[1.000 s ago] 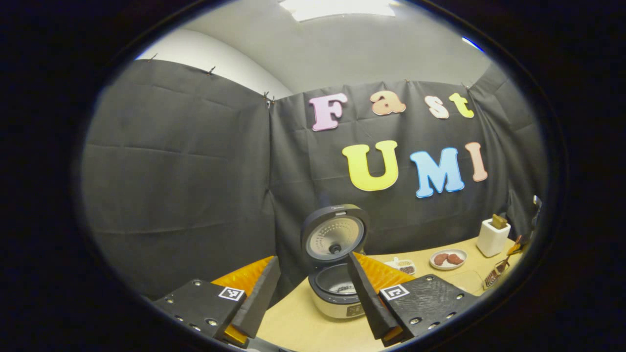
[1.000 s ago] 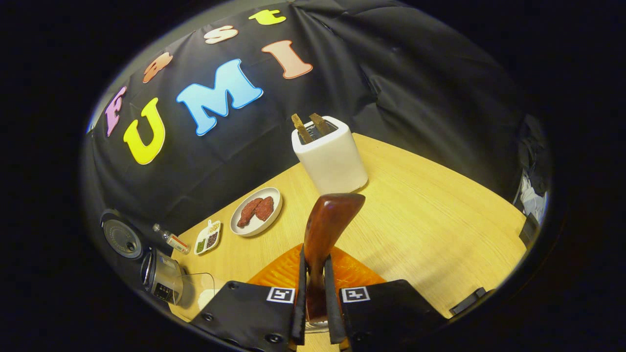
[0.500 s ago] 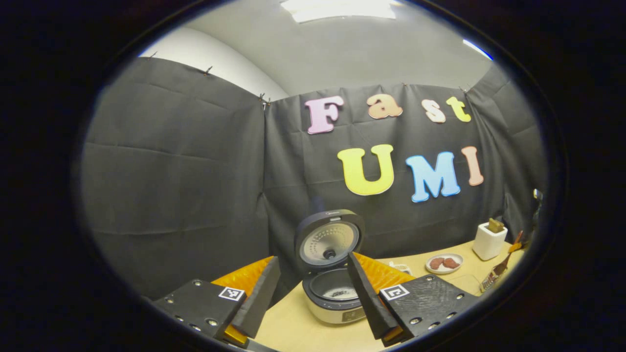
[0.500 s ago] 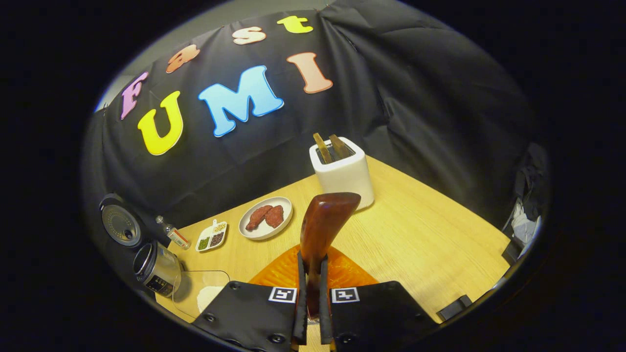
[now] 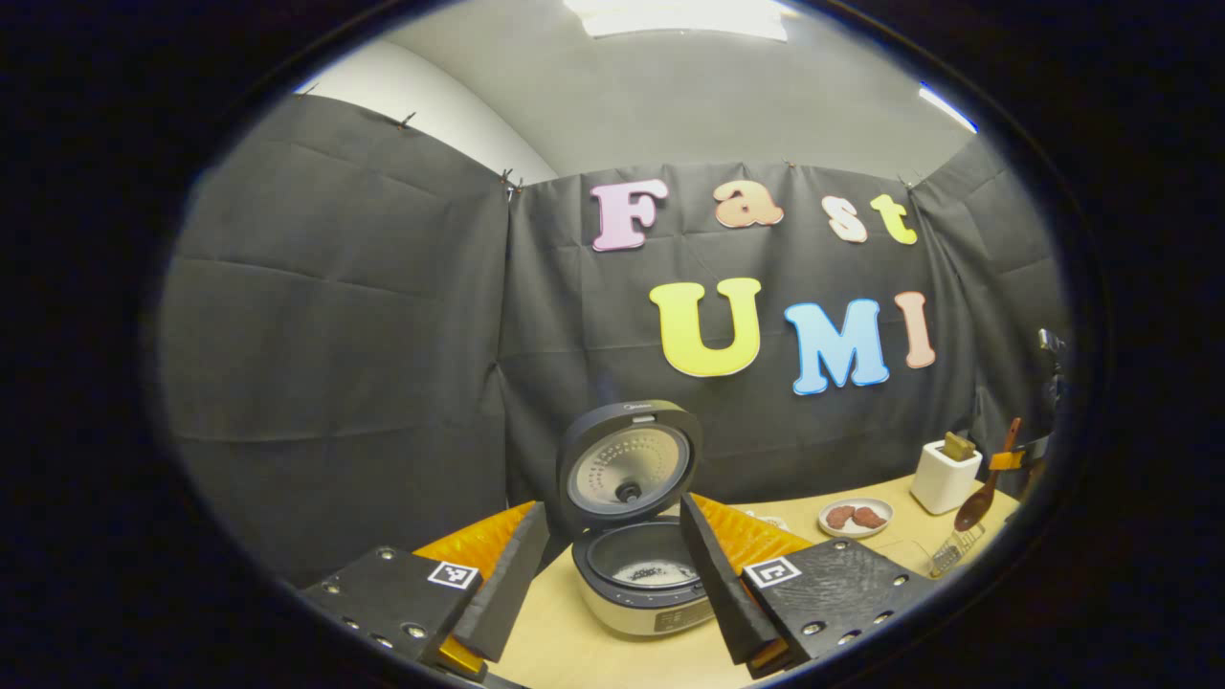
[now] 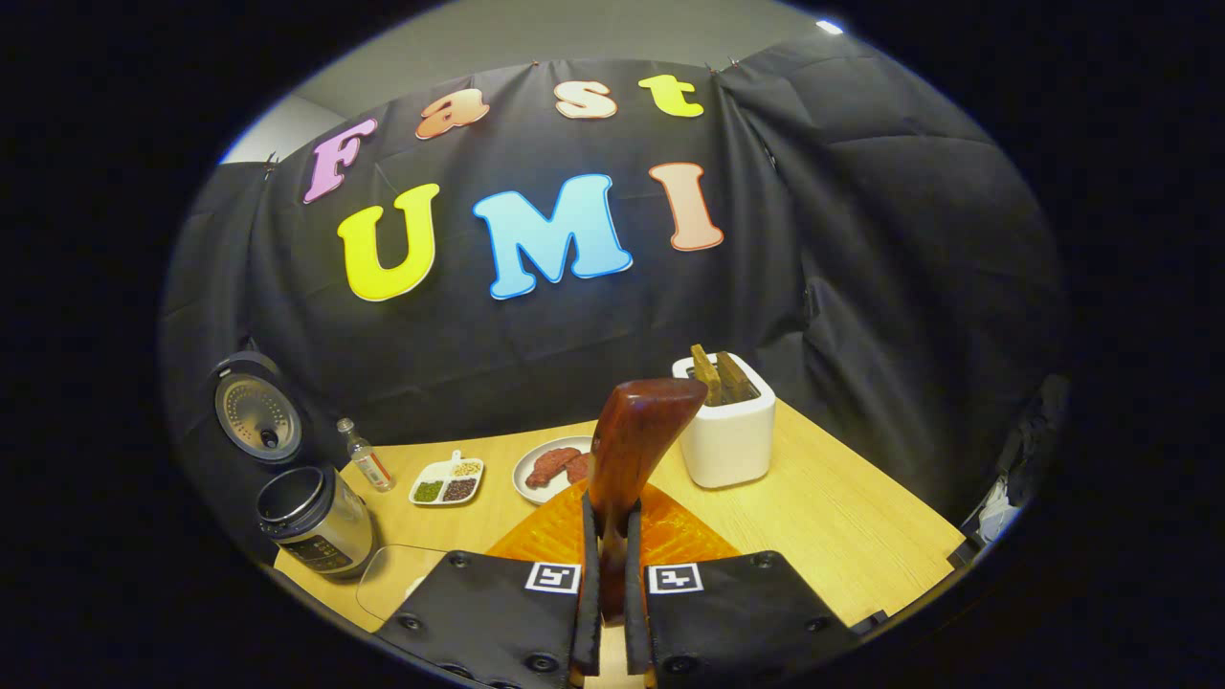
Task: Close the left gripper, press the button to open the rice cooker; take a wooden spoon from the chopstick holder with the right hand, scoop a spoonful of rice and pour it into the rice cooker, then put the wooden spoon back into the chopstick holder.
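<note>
The rice cooker (image 5: 639,584) stands open on the table, its lid (image 5: 629,464) upright and a little rice in the pot. My left gripper (image 5: 612,593) hovers open in front of it with nothing between its fingers. My right gripper (image 6: 610,574) is shut on the dark wooden spoon (image 6: 634,445), which sticks up and forward from the fingers. In the left gripper view that spoon (image 5: 976,505) hangs at the far right above a wire holder (image 5: 946,553). From the right gripper's side the cooker (image 6: 314,522) sits far left, next to a clear dish (image 6: 388,586).
On the wooden table (image 6: 842,536) stand a white toaster (image 6: 729,435) with two slices, a plate of meat (image 6: 550,467), a divided dish of grains (image 6: 447,480) and a small bottle (image 6: 367,467). Black cloth walls close in the back and sides.
The right gripper has levelled out and swung, still shut on the spoon, which now hangs higher above the wire holder. The left gripper drifted slightly and stays open.
</note>
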Demonstrator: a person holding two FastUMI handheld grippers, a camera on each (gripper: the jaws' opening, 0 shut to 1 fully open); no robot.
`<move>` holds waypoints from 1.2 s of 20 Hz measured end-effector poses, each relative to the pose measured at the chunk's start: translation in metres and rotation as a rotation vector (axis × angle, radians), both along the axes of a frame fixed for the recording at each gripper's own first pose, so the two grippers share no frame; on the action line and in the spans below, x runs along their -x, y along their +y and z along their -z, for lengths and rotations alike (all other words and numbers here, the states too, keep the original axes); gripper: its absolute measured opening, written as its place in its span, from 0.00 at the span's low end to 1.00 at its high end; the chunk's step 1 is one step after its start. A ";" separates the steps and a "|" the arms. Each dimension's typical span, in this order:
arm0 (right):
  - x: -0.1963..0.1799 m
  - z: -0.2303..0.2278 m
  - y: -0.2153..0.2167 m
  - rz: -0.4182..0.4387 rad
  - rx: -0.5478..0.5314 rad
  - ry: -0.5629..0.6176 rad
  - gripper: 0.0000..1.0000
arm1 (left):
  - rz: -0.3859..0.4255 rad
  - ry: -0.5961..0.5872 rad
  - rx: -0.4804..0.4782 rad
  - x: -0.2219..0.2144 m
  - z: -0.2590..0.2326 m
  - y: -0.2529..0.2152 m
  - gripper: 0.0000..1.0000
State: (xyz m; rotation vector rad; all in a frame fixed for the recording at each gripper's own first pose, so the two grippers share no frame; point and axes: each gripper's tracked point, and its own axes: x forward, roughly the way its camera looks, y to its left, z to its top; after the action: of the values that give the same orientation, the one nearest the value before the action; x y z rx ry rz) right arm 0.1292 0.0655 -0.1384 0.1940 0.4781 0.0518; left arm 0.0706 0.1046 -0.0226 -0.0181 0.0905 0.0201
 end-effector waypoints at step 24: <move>0.026 0.083 0.158 -0.138 0.380 0.009 0.12 | 0.017 0.056 0.023 -0.049 0.050 0.058 0.84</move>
State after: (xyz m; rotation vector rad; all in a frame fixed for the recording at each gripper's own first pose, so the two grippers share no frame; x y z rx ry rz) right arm 0.1033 0.2238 -0.2210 -0.2114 0.5009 0.0937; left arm 0.1198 0.1623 -0.0724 -0.0396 0.1469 0.0023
